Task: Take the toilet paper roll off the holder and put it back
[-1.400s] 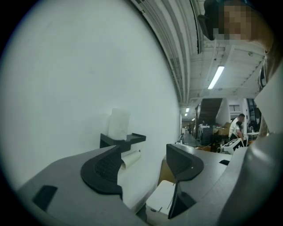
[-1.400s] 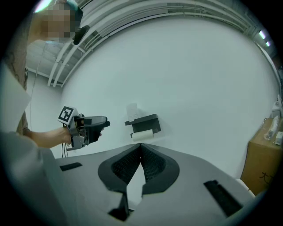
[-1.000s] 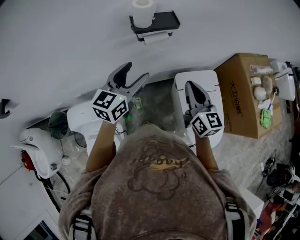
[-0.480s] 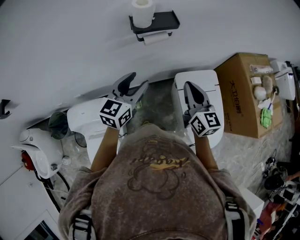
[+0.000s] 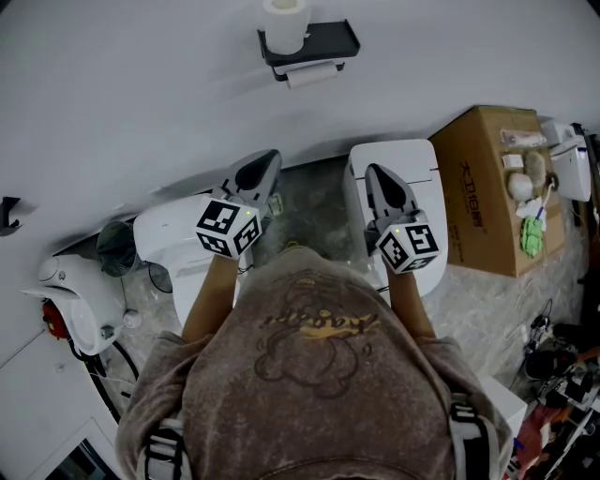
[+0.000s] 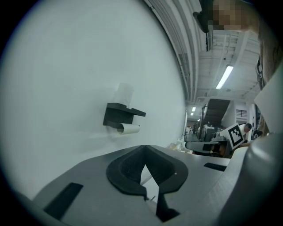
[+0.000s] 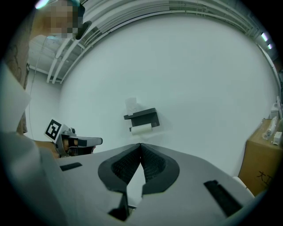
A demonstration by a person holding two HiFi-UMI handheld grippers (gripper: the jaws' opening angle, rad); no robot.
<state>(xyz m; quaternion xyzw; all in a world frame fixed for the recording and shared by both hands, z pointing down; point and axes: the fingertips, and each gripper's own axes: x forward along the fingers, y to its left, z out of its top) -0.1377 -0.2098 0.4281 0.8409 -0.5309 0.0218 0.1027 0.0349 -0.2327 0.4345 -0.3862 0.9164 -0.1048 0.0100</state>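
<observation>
the toilet paper roll [image 5: 286,26] is soft, matt white paper; its holder [image 5: 323,39] has a matt black finish. the wall [image 5: 141,94] is smooth matt white. the toilet [image 5: 417,157] on the right is glossy white. the box [image 5: 487,178] is dull brown cardboard. the right gripper [image 7: 140,145] looks like matt grey plastic, with dark, rough-grained pads [image 7: 126,167]. the person's shirt [image 5: 309,384] is brown cloth.

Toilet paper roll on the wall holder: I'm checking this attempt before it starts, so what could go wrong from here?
1. The left gripper and right gripper are both shut and empty, away from the holder. Reaching in like that would likely shove the hung roll rather than grip it.
2. A spare roll stands loose on the holder's top shelf. A gripper coming in high could knock it off.
</observation>
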